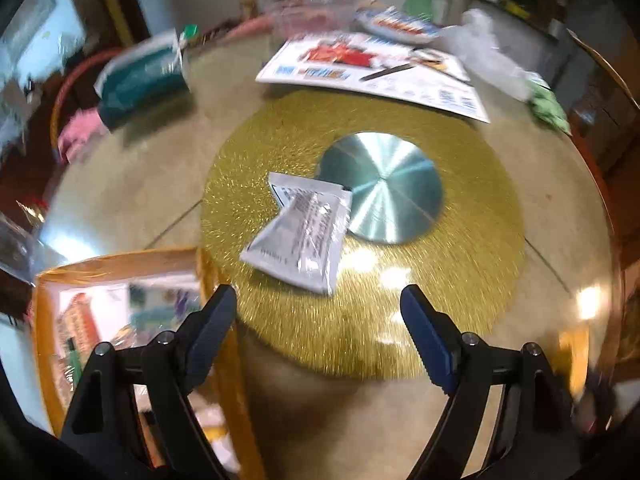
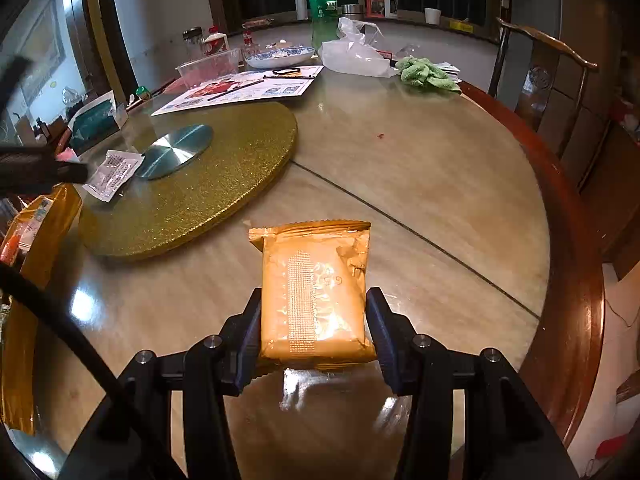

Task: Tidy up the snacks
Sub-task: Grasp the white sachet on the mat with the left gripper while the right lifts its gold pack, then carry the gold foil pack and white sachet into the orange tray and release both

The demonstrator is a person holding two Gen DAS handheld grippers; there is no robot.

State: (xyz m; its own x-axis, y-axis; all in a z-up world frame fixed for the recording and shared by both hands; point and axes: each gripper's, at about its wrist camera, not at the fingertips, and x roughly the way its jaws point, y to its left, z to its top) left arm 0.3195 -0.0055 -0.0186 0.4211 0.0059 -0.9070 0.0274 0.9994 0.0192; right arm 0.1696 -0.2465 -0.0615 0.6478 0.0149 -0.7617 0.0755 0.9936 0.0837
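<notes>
**Orange packet pinched on the right, white sachet lying free ahead of the left**

Round and glossy, the beige table (image 2: 420,184) is seen under both tongs, rimmed in dark red wood. One gold glitter turntable (image 1: 460,280) with one silver disc (image 1: 384,188) at its centre is seen directly ahead of the left gripper (image 1: 318,294) and ahead-left of the right gripper (image 2: 314,302). One orange-rimmed box (image 1: 120,258) holding wrapped snacks is found just left of the left fingers. A printed sheet (image 1: 372,68) is laid beyond the turntable.

The left jaws are spread wide and nothing is touched by them. One white sachet (image 1: 302,232) is lying just ahead of their tips, on the turntable, its far corner overlapping the disc. The right jaws are pressed against both sides of one orange snack packet (image 2: 314,292), which is pinched above the tabletop.
</notes>
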